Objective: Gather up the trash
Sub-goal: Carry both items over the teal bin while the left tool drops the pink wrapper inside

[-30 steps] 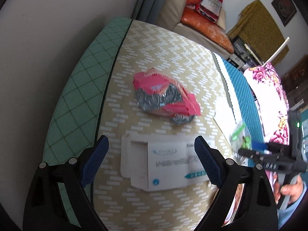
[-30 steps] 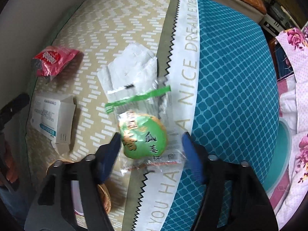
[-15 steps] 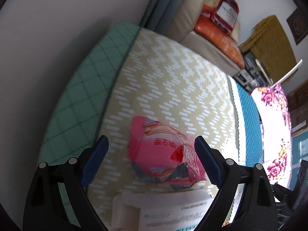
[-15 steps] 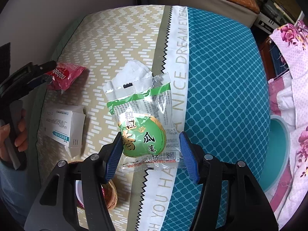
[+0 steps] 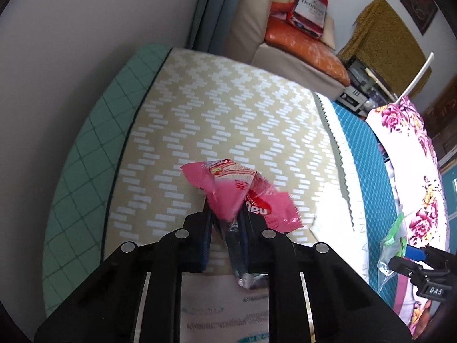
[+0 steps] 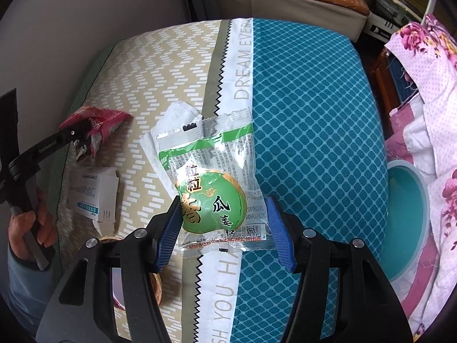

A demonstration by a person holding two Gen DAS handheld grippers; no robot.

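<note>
My left gripper [image 5: 225, 223] is shut on a pink snack wrapper [image 5: 242, 197] and holds it above the bed; the wrapper also shows in the right wrist view [image 6: 94, 128]. My right gripper [image 6: 224, 223] holds a green and clear snack packet [image 6: 211, 188] between its blue pads [image 6: 171, 228], lifted above the bedcover. A white paper wrapper [image 6: 174, 123] lies on the bed behind the packet. A white medicine box [image 6: 94, 197] lies flat on the bed, below my left gripper [image 5: 225, 308].
The bed has a beige zigzag cover [image 5: 228, 108] and a teal diamond cover [image 6: 314, 114]. A teal basin [image 6: 405, 217] sits at the right beside floral bedding [image 6: 428, 85]. A woven basket [image 6: 154, 283] sits below my right gripper. A sofa [image 5: 285, 48] stands beyond the bed.
My left gripper moved forward over the pink wrapper, shut on it and lifted it. My right gripper closed on the green packet and raised it off the bed.
</note>
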